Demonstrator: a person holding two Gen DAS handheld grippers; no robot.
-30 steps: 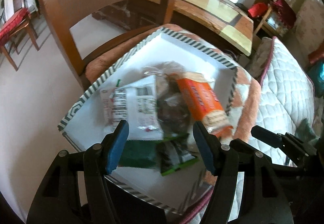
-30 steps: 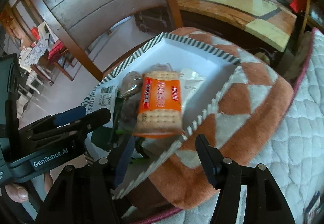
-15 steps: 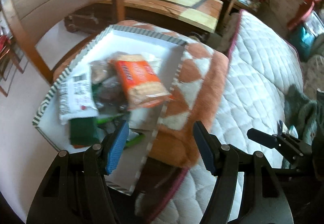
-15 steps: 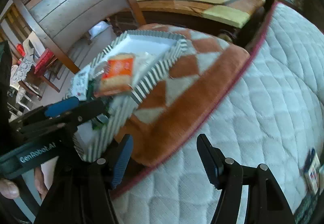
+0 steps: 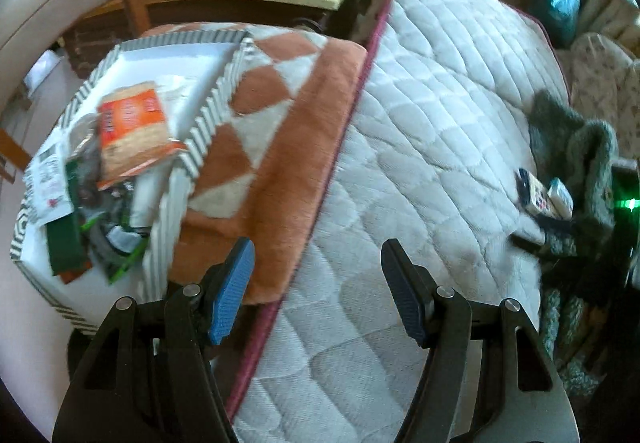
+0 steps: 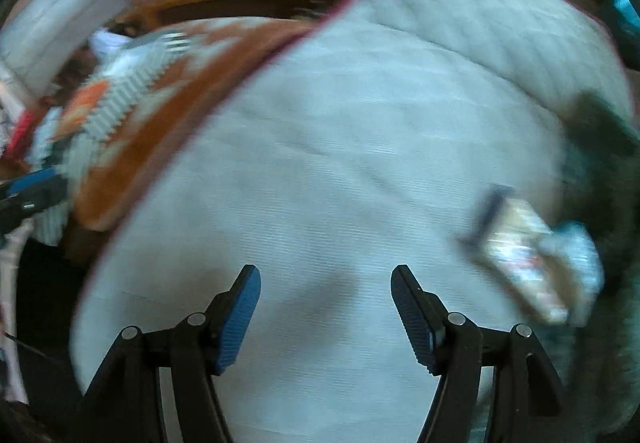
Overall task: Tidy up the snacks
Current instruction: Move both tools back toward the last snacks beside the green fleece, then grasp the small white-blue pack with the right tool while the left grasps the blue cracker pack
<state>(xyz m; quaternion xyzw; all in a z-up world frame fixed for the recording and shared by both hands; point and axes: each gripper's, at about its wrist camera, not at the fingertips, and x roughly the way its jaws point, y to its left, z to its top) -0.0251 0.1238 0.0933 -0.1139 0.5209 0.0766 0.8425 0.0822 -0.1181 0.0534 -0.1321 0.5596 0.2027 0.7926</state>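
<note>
Left gripper (image 5: pixel 318 293): black two-finger frame, blue ribbed pads (image 5: pixel 232 291), entering from 6 o'clock, tilted steeply down. Jaws parted, nothing between them, pads touching nothing.

Right gripper (image 6: pixel 326 313): same black frame, blue ribbed pads (image 6: pixel 412 317), entering from 6 o'clock, angled steeply down. Jaws have just been opening; gap empty, pads clear of any surface. View motion-blurred.

Left gripper's blue-tipped finger also visible in right wrist view at 9 o'clock edge.

Snack packets (image 5: pixel 128 139) lie in the tray (image 5: pixel 208 115), left of the quilt (image 5: pixel 420 123).
</note>
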